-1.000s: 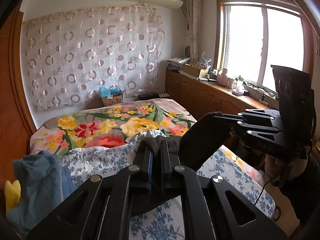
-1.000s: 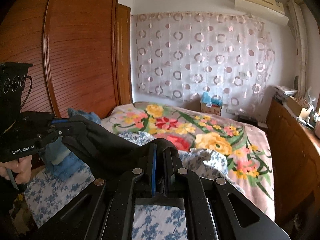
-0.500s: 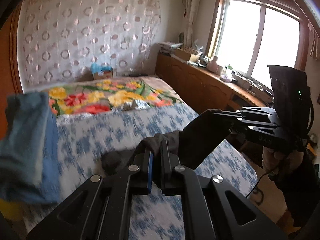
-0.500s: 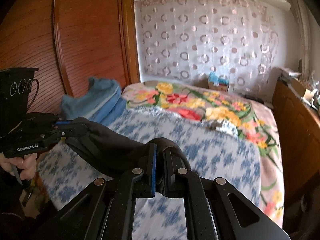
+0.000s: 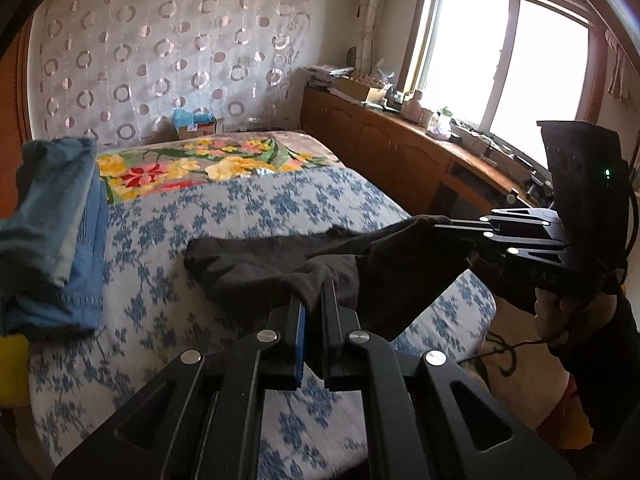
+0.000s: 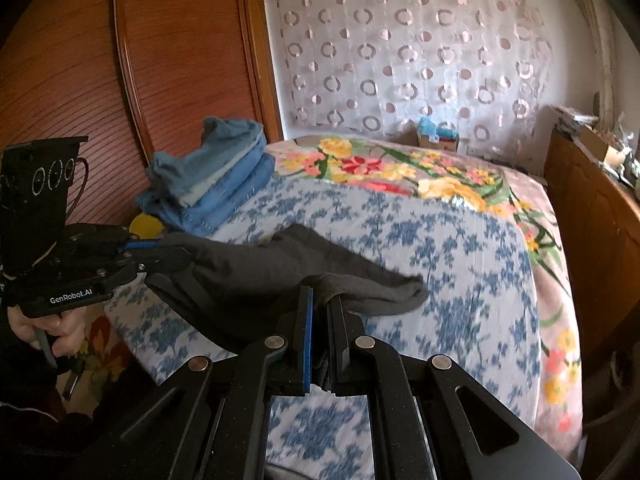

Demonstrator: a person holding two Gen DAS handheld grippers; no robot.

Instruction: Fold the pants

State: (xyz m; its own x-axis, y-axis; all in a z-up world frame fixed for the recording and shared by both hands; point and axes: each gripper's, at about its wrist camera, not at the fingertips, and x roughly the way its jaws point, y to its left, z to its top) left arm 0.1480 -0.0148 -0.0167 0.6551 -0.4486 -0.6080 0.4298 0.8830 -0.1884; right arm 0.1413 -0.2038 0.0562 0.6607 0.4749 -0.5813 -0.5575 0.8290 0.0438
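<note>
A: What is seen from the left wrist?
B: The left gripper [image 5: 314, 300] is clamped on dark pants [image 5: 256, 264]. A second ago these were held above the bed [image 5: 240, 208]; now their far end is laid on it.

A: And from the right wrist?
B: The right gripper [image 6: 322, 300] is likewise clamped on the pants [image 6: 280, 264], draped beside folded blue clothes [image 6: 216, 176] on the bed [image 6: 460, 248]. "GenRobot.AI" is read on the left gripper [image 6: 160, 252].
</note>
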